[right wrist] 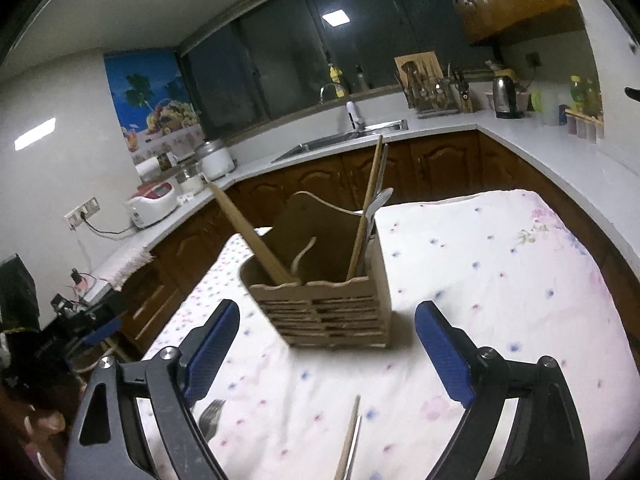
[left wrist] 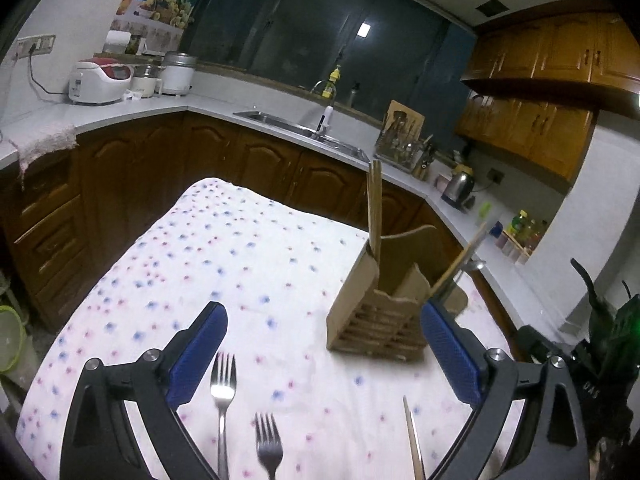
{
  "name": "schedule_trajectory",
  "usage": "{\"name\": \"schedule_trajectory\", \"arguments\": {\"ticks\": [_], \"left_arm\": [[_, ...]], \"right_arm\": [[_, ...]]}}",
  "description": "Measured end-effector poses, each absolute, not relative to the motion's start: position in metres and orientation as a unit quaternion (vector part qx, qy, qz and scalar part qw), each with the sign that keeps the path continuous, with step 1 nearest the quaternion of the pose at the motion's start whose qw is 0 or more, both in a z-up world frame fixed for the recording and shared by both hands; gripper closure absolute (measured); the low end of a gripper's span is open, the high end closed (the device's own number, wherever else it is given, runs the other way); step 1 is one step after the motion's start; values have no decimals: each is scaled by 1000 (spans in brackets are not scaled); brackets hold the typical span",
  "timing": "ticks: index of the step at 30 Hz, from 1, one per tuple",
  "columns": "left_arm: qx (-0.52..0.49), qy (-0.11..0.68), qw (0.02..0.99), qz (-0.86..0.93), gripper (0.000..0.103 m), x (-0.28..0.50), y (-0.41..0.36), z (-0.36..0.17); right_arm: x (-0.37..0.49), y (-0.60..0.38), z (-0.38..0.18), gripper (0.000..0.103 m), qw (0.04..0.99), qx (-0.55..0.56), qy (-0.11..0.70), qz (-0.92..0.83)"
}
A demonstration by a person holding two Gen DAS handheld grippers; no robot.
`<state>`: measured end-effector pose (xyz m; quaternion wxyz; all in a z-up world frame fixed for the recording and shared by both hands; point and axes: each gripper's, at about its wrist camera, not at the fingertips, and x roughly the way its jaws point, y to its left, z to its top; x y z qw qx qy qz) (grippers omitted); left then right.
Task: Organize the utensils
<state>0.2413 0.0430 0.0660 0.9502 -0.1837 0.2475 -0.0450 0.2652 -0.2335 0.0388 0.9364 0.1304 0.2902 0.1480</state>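
Around you is a kitchen at night, with brown cabinets, a grey counter and a sink under a dark window. Before you stands a table under a white cloth with small flowers.

On this cloth stands the wooden utensil holder, upright, its slatted front toward you. In the right wrist view it is just beyond your fingers, about in the middle between them. Inside it, long wooden pieces stick up: one chopstick leans to the left out of the left compartment, and another pair stands nearly upright in the right one, with a metal spoon beside it.

Your left gripper has its blue pads wide apart and holds nothing. Between them lie two forks on the cloth, their long axes running away from you, the tines pointing toward the holder. The second fork lies just right of the first and nearer to you. More to the right lies a thin metal piece, also pointing away; what it is I cannot tell.

Your right gripper is also wide open and empty. A thin chopstick lies below it on the cloth, pointing toward the holder.
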Motion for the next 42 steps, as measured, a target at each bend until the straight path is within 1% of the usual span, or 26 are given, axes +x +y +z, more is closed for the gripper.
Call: {"name": "schedule_trajectory", "arguments": {"ticks": [3, 7, 13, 18, 21, 23, 26, 28, 31, 32, 38, 42], "left_arm": [[-172, 242, 954, -39, 5, 216, 41, 68], [-139, 239, 960, -42, 5, 175, 32, 68], [-93, 212, 972, -39, 1, 112, 26, 67], [-67, 184, 980, -41, 1, 66, 23, 62], [-48, 167, 983, -53, 1, 50, 20, 76], [-44, 159, 985, -53, 1, 41, 19, 89], [-38, 155, 986, -57, 1, 27, 16, 100], [-24, 140, 989, -48, 1, 21, 13, 95], [-30, 121, 992, -15, 1, 11, 11, 71], [-39, 121, 992, -17, 1, 9, 12, 61], [-10, 159, 987, -18, 1, 10, -3, 8], [-2, 164, 986, -21, 1, 7, -10, -3]], "right_arm": [[241, -231, 43, 11, 936, 140, 281, 161], [200, -228, 44, 6, 940, 145, 259, 168], [143, -227, 41, 6, 947, 128, 241, 168], [102, -229, 47, 6, 956, 104, 224, 156], [88, -231, 71, 6, 964, 82, 201, 154], [82, -230, 97, 0, 968, 62, 183, 160], [70, -228, 127, 0, 975, 35, 153, 154], [58, -225, 131, 0, 979, 26, 132, 154], [46, -220, 113, 0, 982, 27, 123, 142], [45, -218, 100, 0, 982, 31, 126, 137], [43, -209, 31, 0, 980, 36, 164, 103], [38, -212, 2, 0, 980, 62, 170, 86]]}}
